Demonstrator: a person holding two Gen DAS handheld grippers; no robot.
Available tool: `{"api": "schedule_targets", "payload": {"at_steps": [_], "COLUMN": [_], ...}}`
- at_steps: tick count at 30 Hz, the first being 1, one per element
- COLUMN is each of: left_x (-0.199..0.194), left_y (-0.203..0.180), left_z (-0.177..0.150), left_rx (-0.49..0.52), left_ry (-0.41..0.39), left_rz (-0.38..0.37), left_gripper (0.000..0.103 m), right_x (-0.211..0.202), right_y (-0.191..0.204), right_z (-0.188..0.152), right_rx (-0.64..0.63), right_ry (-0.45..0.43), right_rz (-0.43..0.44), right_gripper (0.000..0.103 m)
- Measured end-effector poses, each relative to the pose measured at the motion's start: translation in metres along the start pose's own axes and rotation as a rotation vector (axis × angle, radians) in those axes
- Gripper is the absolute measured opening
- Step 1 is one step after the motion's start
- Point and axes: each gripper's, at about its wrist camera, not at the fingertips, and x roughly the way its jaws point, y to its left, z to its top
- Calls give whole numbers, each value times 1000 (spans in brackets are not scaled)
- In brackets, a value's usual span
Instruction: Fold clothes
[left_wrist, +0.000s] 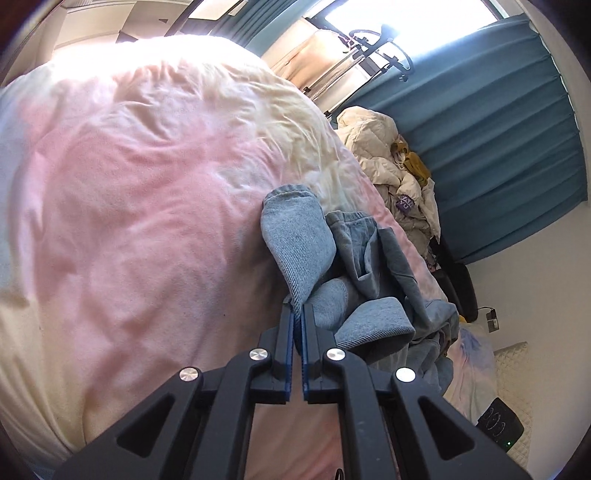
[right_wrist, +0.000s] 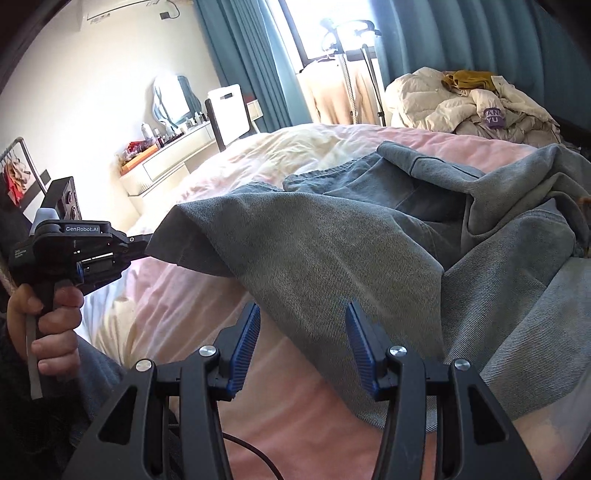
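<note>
My left gripper (left_wrist: 297, 308) is pinched on the hem of the blue denim jeans (right_wrist: 332, 236), lifting it off the pink bedspread (right_wrist: 192, 291) (its body reads "GenRobot.AI"). My right gripper (right_wrist: 301, 314) stands half-wide, empty, at the bed's near edge.

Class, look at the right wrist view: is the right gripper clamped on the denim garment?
No. The right gripper stands open, its blue pads apart, with the denim garment lying just beyond them, not pinched.
</note>
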Motion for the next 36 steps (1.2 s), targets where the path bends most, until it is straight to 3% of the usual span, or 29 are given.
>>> {"api": "schedule_targets", "payload": {"at_steps": [3, 8, 14, 16, 17, 25, 28, 31, 32, 36], "left_x": [8, 11, 14, 18, 20, 65, 86, 104, 108, 110], "left_y": [19, 50, 56, 52, 49, 46, 42, 32, 30, 28], "left_z": [0, 1, 4, 6, 7, 41, 59, 67, 67, 66], "left_rx": [-118, -352, -421, -408, -400, -431, -416, -361, -344, -311], "left_ry": [53, 87, 62, 59, 63, 116, 146, 165, 164, 120], "left_rz": [-34, -174, -213, -226, -226, -304, -358, -350, -326, -286], "left_gripper": [8, 12, 27, 45, 48, 48, 48, 48, 46, 18], "right_x": [-1, 4, 7, 9, 11, 20, 22, 23, 22, 25], "right_y": [-4, -5, 0, 1, 2, 3, 1, 0, -1, -6], "right_z": [1, 2, 1, 1, 0, -2, -2, -1, -1, 2], "right_rx": [21, 31, 21, 18, 15, 15, 28, 42, 45, 61], "right_ry": [-3, 15, 29, 38, 43, 77, 83, 85, 82, 79], "right_rz": [10, 11, 28, 32, 34, 49, 59, 76, 82, 83], "right_gripper": [49, 49, 49, 49, 49, 49, 49, 49, 49, 49]}}
